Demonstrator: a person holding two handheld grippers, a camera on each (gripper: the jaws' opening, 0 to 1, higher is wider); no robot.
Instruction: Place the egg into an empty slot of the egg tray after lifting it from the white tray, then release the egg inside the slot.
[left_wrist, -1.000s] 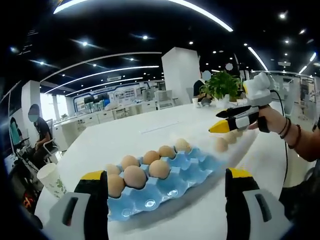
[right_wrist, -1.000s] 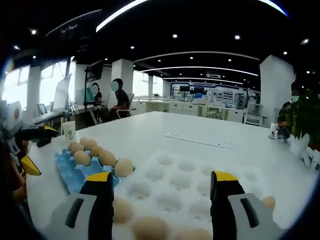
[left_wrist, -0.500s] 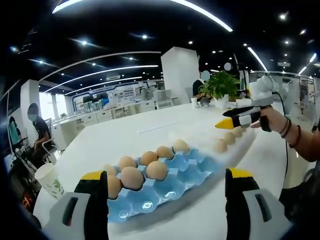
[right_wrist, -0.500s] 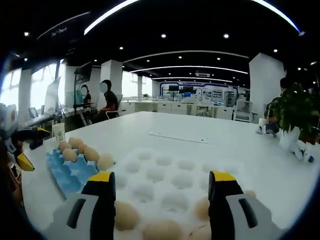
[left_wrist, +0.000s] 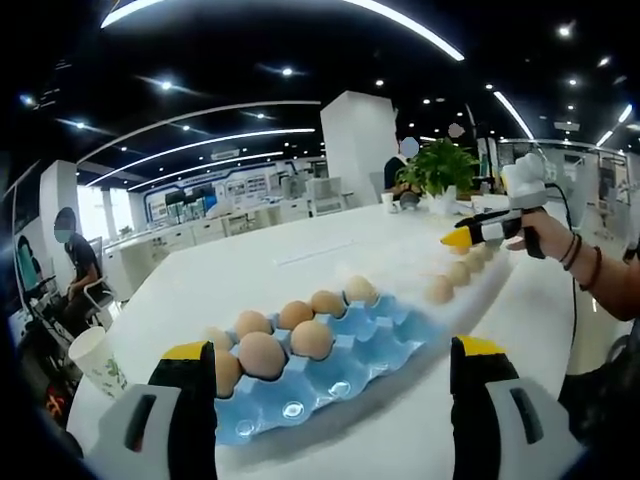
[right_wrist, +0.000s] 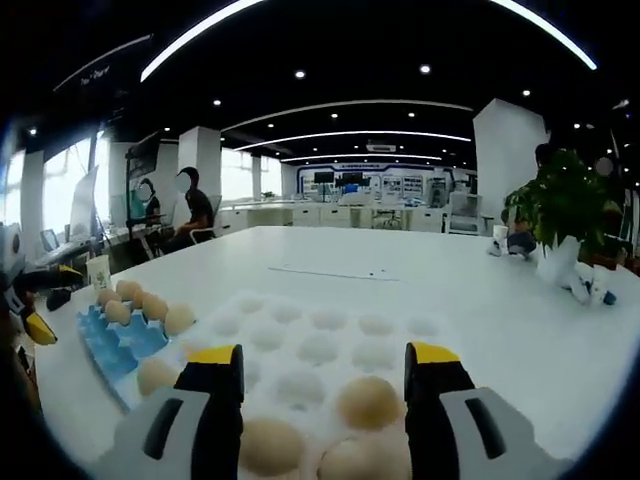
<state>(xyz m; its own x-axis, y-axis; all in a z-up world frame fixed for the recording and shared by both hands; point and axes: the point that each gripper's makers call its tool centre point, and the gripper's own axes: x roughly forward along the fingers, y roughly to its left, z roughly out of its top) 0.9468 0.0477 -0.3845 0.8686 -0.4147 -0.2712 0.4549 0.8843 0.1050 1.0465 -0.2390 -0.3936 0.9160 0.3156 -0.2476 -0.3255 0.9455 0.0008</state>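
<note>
The blue egg tray (left_wrist: 372, 350) lies just ahead of my open left gripper (left_wrist: 333, 350), with several brown eggs (left_wrist: 312, 339) along its far and left slots and empty slots on the near side. Beyond it to the right is the white tray (left_wrist: 488, 283) with a row of eggs (left_wrist: 438, 290). My right gripper (right_wrist: 322, 355) hovers open over the white tray (right_wrist: 320, 325), nothing between its jaws. An egg (right_wrist: 368, 401) lies in the tray just ahead of it, two more (right_wrist: 270, 445) beside it. The blue tray (right_wrist: 125, 340) sits at the left.
A paper cup (left_wrist: 100, 360) stands left of the blue tray near the table edge. A potted plant (right_wrist: 565, 205) and small items stand at the table's far right. People sit at desks (right_wrist: 190, 205) beyond the table. A hand (left_wrist: 545, 235) holds the right gripper.
The right gripper has moved farther along the white tray, away from the blue tray; eggs in the white tray now sit nearer its jaws. The left gripper has stayed put.
</note>
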